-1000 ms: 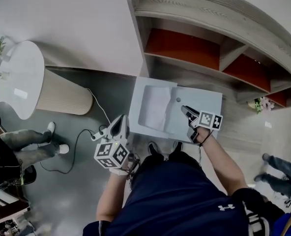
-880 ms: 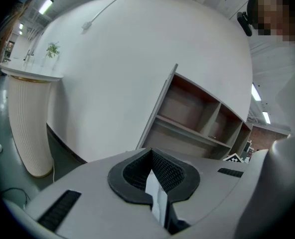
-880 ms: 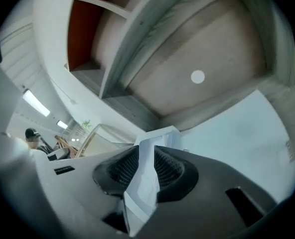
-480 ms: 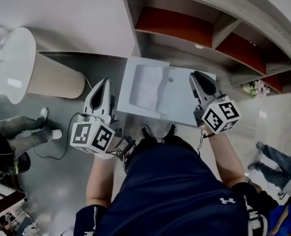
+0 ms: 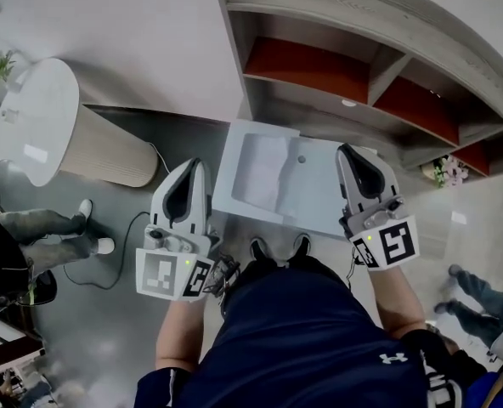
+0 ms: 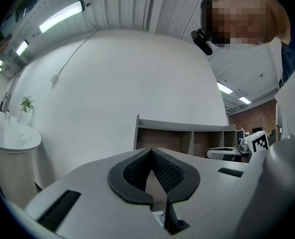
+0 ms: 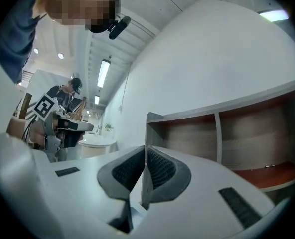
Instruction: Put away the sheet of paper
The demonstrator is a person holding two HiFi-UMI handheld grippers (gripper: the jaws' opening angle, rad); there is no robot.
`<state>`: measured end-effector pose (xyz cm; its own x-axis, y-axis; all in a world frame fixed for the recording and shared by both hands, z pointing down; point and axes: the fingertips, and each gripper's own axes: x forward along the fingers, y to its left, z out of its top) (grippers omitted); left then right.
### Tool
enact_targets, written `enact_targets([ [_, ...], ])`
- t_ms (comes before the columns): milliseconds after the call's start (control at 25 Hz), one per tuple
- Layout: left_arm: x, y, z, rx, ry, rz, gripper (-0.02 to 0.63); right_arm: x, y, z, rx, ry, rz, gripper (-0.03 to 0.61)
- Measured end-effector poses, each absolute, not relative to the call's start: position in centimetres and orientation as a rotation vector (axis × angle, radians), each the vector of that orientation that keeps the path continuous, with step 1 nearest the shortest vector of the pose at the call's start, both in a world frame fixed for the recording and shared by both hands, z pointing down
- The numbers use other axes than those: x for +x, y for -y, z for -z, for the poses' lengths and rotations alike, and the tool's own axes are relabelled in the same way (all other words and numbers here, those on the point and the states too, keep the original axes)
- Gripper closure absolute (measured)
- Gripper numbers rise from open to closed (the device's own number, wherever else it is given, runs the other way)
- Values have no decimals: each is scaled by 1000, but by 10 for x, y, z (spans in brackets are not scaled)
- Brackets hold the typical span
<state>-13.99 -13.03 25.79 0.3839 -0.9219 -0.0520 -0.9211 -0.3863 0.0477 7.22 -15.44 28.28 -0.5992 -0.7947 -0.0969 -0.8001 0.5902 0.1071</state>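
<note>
Both grippers are held up at waist height, pointing forward towards the shelf unit (image 5: 336, 75). The left gripper (image 5: 194, 165) has its jaws together with nothing between them, and so does the right gripper (image 5: 352, 150).

The sheet of paper (image 5: 262, 172) lies flat on the low pale-blue table (image 5: 328, 206), below and ahead of the grippers, between the two but nearer the left one. It seems to sit in a shallow recess of the top, though I can't be sure.

Neither gripper touches the sheet, so I'd say the job now is either to go in for it or to leave it be. To go in well, a gripper would want its jaws parted first, then come down low at a free edge. A flat sheet gives nothing to pinch from above, and pressing on it could crease it.

The sheet's long axis runs away from the person towards the shelves, roughly in line with the grippers and leaning slightly. Its short edges face near and far.
</note>
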Motion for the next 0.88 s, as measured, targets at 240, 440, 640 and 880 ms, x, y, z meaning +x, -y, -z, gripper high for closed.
enact_targets([
  [240, -140, 132, -256, 2610, 1740, 115, 598, 70, 154, -278, -1380, -2762, -230, 554],
  [440, -141, 131, -257, 2615, 1742, 113, 598, 68, 152, -278, -1386, -2765, -244, 555],
  [640, -144, 130, -262, 2592, 1743, 127, 598, 67, 152, -278, -1379, -2772, -232, 555],
  [880, -142, 131, -261, 2608, 1731, 105, 598, 67, 152, -279, -1380, -2773, -218, 555],
])
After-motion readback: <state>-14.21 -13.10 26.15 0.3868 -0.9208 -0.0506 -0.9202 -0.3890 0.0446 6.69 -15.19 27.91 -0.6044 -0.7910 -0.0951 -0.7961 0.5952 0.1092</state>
